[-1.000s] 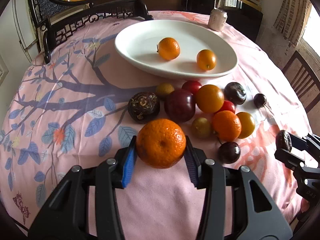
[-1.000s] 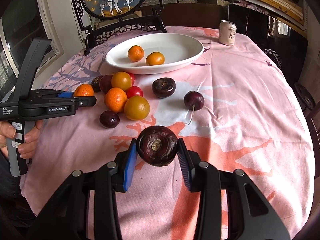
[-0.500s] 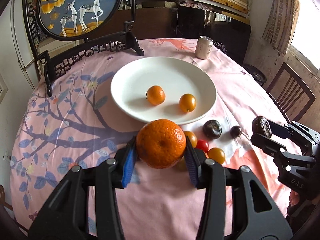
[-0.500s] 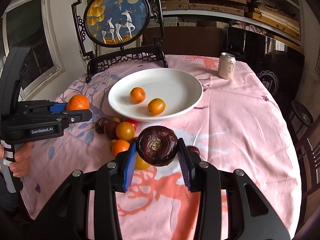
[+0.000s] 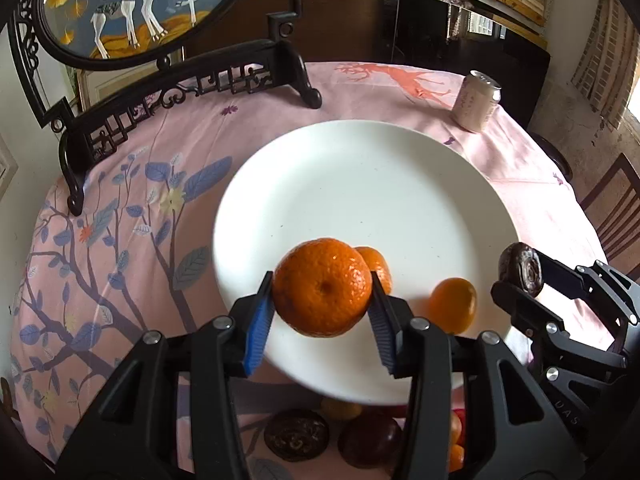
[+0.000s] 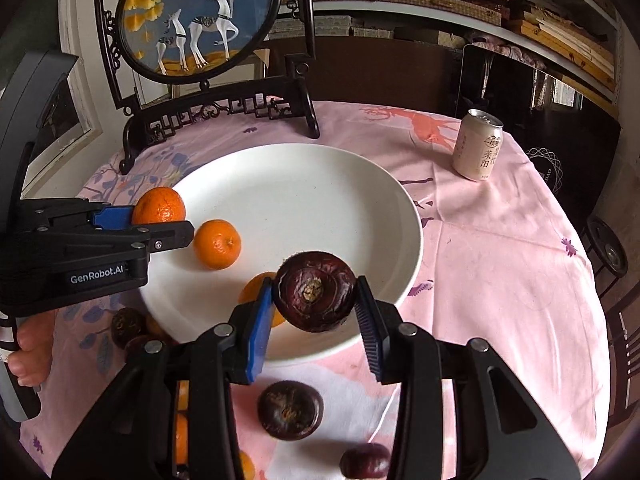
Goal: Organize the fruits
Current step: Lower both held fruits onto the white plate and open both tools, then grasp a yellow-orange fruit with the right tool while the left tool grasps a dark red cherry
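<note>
Both grippers have advanced from the fruit pile to the white plate (image 5: 400,184) since the earlier frames. From the left wrist view, the left gripper (image 5: 322,316) hangs over the plate's 7 o'clock portion, its jaws clamped on a dimpled, round mandarin (image 5: 323,293). From the right wrist view, the right gripper (image 6: 313,312) sits above the plate's 6 o'clock rim, jaws gripping a wrinkled, dark purple passion fruit (image 6: 314,290) with a pale stem scar.

Inside the smooth, glossy, round plate lie two small oranges: one (image 6: 217,244) near 9 o'clock, the other (image 6: 256,292) partly hidden behind the right gripper's blue pad. Another wrinkled dark fruit (image 6: 290,409) rests on the pink, printed tablecloth (image 6: 500,264) of the desk, just below the plate. At 2 o'clock of the plate stands a cylindrical metal can (image 6: 477,145).
</note>
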